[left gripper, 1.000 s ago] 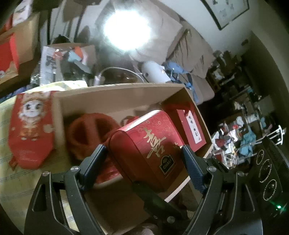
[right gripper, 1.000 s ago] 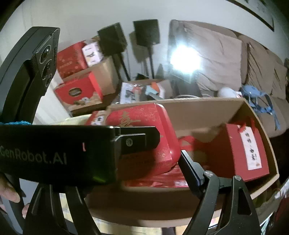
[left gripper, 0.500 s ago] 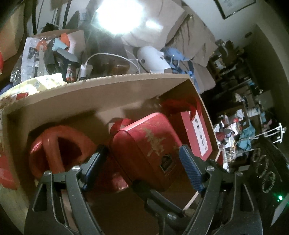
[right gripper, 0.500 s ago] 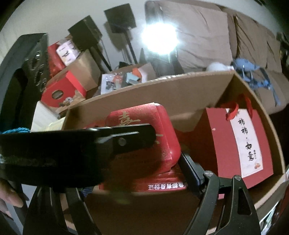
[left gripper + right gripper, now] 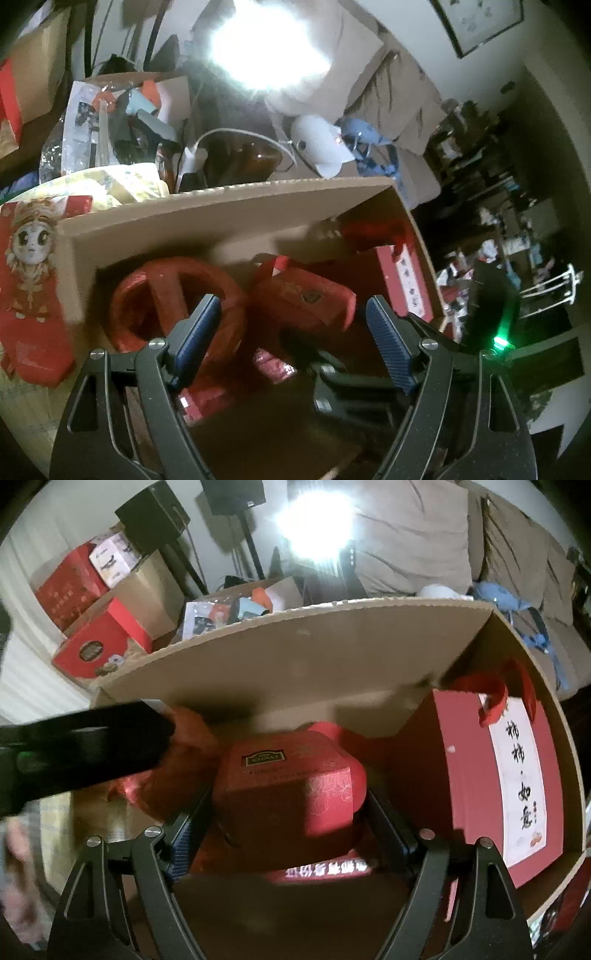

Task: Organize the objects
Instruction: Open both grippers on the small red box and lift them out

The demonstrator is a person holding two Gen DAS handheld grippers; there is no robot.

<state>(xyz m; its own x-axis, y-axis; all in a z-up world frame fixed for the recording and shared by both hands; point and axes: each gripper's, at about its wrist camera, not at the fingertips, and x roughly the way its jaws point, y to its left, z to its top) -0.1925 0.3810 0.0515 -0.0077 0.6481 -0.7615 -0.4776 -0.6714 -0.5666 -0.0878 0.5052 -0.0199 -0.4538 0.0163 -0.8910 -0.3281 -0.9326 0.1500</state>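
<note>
A red tea tin [image 5: 291, 786] with a gold label lies inside the open cardboard box [image 5: 295, 646]. My right gripper [image 5: 291, 830] is shut on the tin, one finger on each side. In the left wrist view the tin [image 5: 306, 299] lies ahead of my left gripper [image 5: 291, 336], which is open, empty and held above the box [image 5: 229, 210]. A red ring-shaped ornament [image 5: 173, 291] sits left of the tin. A red gift bag [image 5: 513, 786] with a white label stands at the box's right end.
A red packet with a cartoon figure [image 5: 29, 280] lies on the table left of the box. Red gift boxes [image 5: 96, 642] and brown cartons stand behind. A bright lamp [image 5: 269, 48] glares in front of a beige sofa [image 5: 424, 535]. Cluttered shelves are at the right.
My left gripper let go of the tin and pulled back up. The tin went down into the box, and my right gripper closed around it.
</note>
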